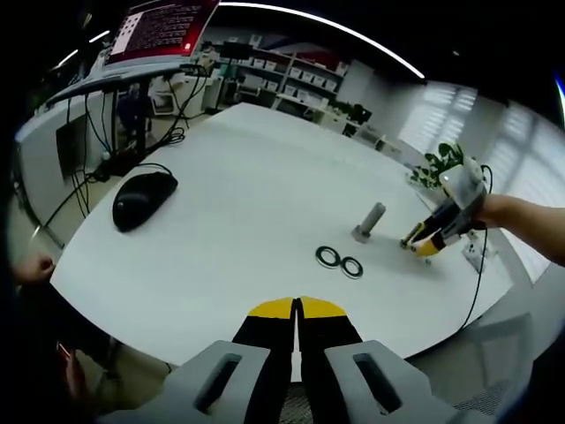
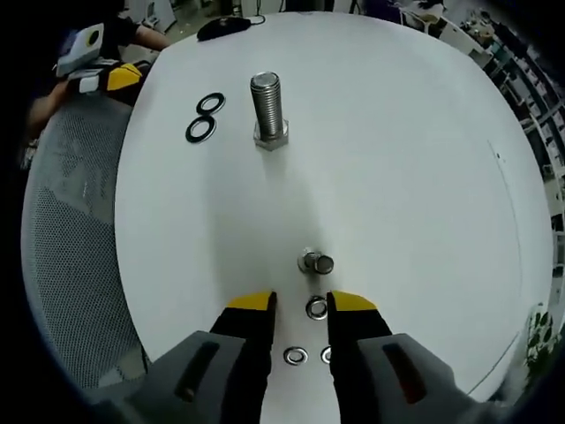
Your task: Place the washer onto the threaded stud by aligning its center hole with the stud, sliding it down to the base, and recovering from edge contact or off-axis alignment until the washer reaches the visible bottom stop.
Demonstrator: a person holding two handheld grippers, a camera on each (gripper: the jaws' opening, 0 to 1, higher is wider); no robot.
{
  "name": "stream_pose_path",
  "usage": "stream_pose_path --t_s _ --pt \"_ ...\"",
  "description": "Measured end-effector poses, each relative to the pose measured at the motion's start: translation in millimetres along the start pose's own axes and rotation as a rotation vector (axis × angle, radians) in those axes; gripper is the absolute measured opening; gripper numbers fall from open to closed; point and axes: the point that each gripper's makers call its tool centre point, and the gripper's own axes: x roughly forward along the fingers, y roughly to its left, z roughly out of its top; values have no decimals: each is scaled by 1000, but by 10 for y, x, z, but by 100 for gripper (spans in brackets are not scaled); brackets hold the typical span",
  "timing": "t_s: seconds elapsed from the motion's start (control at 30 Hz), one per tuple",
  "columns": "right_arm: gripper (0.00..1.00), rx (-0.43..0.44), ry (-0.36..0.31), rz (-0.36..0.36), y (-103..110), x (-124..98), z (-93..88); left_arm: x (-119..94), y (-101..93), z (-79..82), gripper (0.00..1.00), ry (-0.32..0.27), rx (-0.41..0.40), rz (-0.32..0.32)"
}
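Counted on the round white table (image 2: pixel 397 159): one tall grey threaded steel stud (image 2: pixel 267 108) standing upright on its hexagonal base; two black-rimmed flat ring washers (image 2: pixel 205 117) lying side by side, touching, near that stud; one short silver bolt (image 2: pixel 316 262) lying apart from them; three small shiny silver washers (image 2: pixel 316 308) close around the yellow jaw tips in the right gripper view, the third partly hidden. Also one black computer mouse (image 1: pixel 143 198), one red-lit monitor screen (image 1: pixel 163 26), one green potted plant (image 1: pixel 441 163). Two yellow-tipped black grippers (image 1: pixel 297 308), one per hand.
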Motion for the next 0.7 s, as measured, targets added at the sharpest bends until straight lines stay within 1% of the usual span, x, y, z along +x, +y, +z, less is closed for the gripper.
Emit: stream_pose_path --t_s 0.07,0.13,0.23,0.47,0.63,0.7 --pt "25 13 -11 -10 -18 -29 -27 0 3 -2 0 1 1 1" --pt "25 45 -33 -24 -39 -69 -58 -1 10 -3 0 2 5 6" --pt "25 91 -51 -39 -90 -101 -150 2 12 -8 0 5 6 5" --pt "25 164 -43 -38 -98 -134 -439 -1 9 -16 0 10 7 6" --pt "25 201 -44 -38 -102 -166 -585 -4 9 -11 0 7 4 6" --pt "25 220 -45 -33 -98 -168 -639 0 15 -27 0 18 8 9"
